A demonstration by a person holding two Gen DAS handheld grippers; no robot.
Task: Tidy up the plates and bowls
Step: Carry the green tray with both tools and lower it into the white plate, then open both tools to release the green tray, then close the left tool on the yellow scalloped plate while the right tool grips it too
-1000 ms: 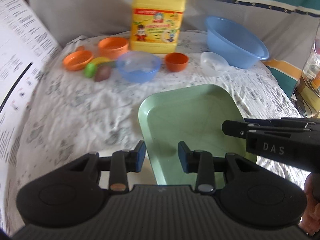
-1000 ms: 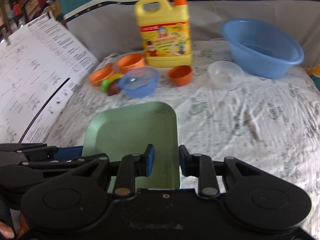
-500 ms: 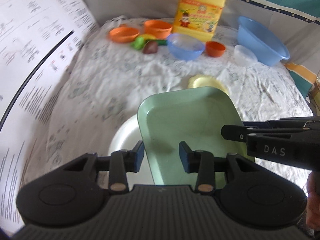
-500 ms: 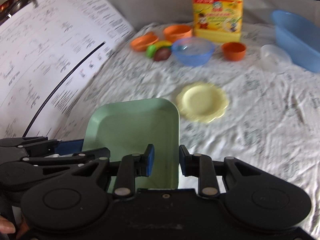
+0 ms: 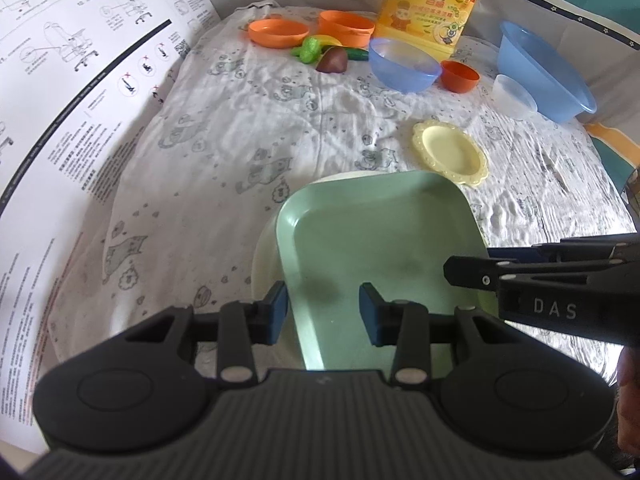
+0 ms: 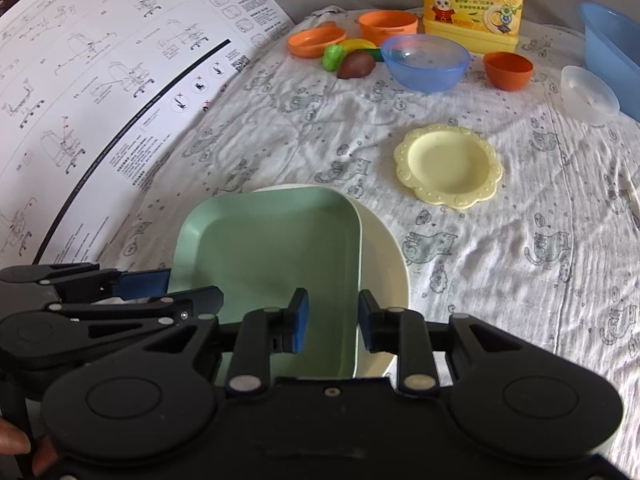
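A pale green rectangular plate is held between both grippers. My left gripper is shut on its left rim, and my right gripper is shut on its right rim. Each gripper also shows in the other's view: the right gripper and the left gripper. The green plate lies over a round white plate on the cloth. I cannot tell whether the two touch. A scalloped yellow plate lies farther back to the right.
At the back stand an orange plate, an orange bowl, toy fruit, a blue bowl, a small orange cup, a clear bowl, a blue basin and a yellow detergent jug. A printed sheet borders the left.
Both grippers carried the green plate nearer, leftward and lower. The white plate now shows under it, and the yellow plate has come into view.
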